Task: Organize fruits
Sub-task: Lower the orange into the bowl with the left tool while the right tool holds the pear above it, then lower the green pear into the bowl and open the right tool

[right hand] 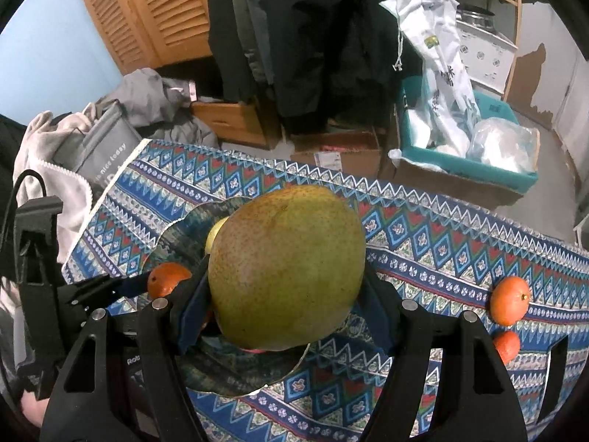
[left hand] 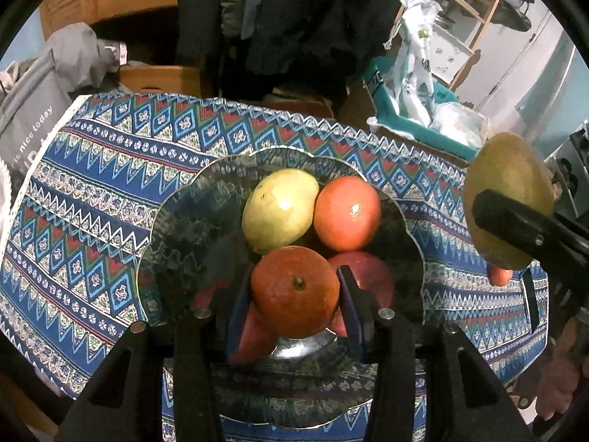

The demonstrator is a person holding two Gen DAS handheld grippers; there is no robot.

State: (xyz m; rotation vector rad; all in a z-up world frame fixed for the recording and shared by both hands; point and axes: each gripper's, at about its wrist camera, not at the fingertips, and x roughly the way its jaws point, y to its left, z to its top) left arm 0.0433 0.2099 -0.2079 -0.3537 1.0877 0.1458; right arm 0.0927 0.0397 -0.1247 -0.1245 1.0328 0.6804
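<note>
My left gripper is shut on an orange with its stem facing the camera, just above a scalloped glass bowl. In the bowl lie a yellow-green mango, a second orange and a red fruit, partly hidden. My right gripper is shut on a large green mango, held over the bowl's right side. That mango shows at the right edge of the left wrist view. The held orange and left gripper appear at the left of the right wrist view.
A blue patterned cloth covers the table. Two small oranges lie on the cloth at the right. Behind the table stand a teal bin with plastic bags, cardboard boxes, hanging dark clothes and a grey bag.
</note>
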